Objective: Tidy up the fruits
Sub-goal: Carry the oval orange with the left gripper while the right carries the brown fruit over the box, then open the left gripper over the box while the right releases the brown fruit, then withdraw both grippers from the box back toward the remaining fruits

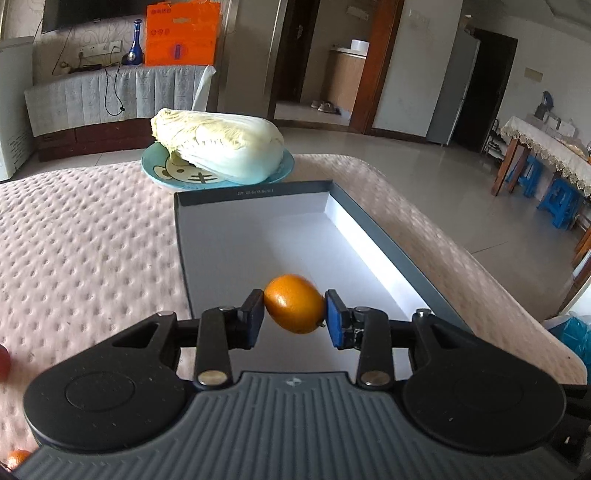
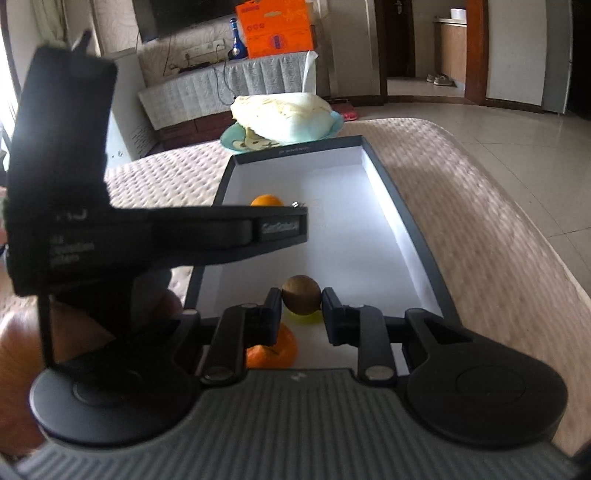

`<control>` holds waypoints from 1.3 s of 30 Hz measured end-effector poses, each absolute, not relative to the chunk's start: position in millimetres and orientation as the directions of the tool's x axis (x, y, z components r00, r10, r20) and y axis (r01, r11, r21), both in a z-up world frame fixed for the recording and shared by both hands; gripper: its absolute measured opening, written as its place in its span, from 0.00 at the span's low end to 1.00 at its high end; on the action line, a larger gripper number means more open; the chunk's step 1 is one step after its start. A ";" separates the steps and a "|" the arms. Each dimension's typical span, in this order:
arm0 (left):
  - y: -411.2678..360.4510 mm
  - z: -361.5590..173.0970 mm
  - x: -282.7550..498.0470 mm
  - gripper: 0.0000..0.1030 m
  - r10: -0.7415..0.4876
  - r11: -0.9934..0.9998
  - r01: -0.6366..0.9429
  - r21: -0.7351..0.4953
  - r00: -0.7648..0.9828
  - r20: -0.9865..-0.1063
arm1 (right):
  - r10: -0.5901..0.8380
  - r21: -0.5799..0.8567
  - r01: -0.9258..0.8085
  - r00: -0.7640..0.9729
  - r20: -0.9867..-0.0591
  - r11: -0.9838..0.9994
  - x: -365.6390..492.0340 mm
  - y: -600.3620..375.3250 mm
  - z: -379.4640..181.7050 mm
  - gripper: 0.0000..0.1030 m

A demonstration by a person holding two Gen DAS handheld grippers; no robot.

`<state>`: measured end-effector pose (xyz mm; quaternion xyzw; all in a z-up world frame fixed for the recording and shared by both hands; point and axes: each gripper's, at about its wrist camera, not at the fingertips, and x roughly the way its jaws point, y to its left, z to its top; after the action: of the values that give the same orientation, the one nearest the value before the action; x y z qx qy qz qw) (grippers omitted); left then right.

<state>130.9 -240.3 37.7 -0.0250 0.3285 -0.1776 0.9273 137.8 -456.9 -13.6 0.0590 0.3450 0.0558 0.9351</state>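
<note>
Home living room – TV [image 1: 85, 11], shoes [image 1: 327, 107] by doorway

Your left gripper [image 1: 294, 314] had black arms, silver screws, blue pads [image 1: 335, 320] and a grey ribbed body.

box [image 2: 402, 206]: far half of floor bare, open from above | near end: orange [image 2: 273, 350] and green fruit [image 2: 303, 316] lie on the floor | left hand-held gripper [image 1: 294, 314] crosses over box from the left | cabbage [image 1: 218, 144] on plate [image 1: 155, 170] stands just beyond far wall | counter [image 1: 81, 236] left of box bare
</note>
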 end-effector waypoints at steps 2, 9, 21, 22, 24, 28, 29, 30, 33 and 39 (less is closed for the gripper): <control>-239.3 40.7 129.7 0.53 -0.328 0.942 0.306 -0.140 0.740 -0.588 | 0.133 0.139 -0.057 0.769 -0.626 0.989 135.2 -456.8 -11.9 0.27; -226.7 62.3 117.3 0.62 -0.306 0.950 0.288 -0.122 0.772 -0.557 | 0.124 0.125 -0.064 0.814 -0.567 0.990 127.4 -452.4 -3.8 0.47; -170.9 105.7 72.1 0.62 -0.214 0.976 0.202 -0.080 0.836 -0.505 | 0.130 0.114 -0.083 0.847 -0.516 0.990 124.2 -439.7 6.6 0.47; -164.8 109.4 66.0 0.62 -0.208 0.978 0.195 -0.080 0.839 -0.502 | 0.129 0.112 -0.083 0.849 -0.512 0.990 123.9 -438.5 7.2 0.47; -151.9 116.2 54.5 0.62 -0.191 0.981 0.178 -0.075 0.845 -0.500 | 0.136 0.117 -0.089 0.855 -0.501 0.989 122.0 -435.9 8.7 0.47; -121.6 131.5 25.5 0.63 -0.162 0.987 0.149 -0.065 0.863 -0.478 | 0.169 0.131 -0.120 0.862 -0.478 0.984 118.0 -428.8 11.4 0.47; -113.0 134.8 18.0 0.63 -0.154 0.988 0.141 -0.063 0.867 -0.475 | 0.184 0.136 -0.135 0.862 -0.472 0.982 115.5 -425.9 12.2 0.47; -106.0 137.3 11.3 0.64 -0.146 0.989 0.134 -0.060 0.870 -0.472 | 0.195 0.139 -0.147 0.862 -0.469 0.979 113.5 -423.3 13.0 0.47; -79.0 143.3 -11.5 0.66 -0.105 0.994 0.097 -0.043 0.883 -0.457 | 0.242 0.140 -0.199 0.854 -0.461 0.970 104.5 -411.1 14.1 0.47; -30.0 137.9 -48.5 0.66 -0.052 0.998 0.030 -0.055 0.884 -0.465 | 0.327 0.163 -0.283 0.817 -0.475 0.945 87.4 -381.7 15.7 0.47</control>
<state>-48.5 -30.0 137.9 -0.0231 0.2399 -0.0212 0.9703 87.4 -381.7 15.7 0.0422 0.2564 0.1602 0.9523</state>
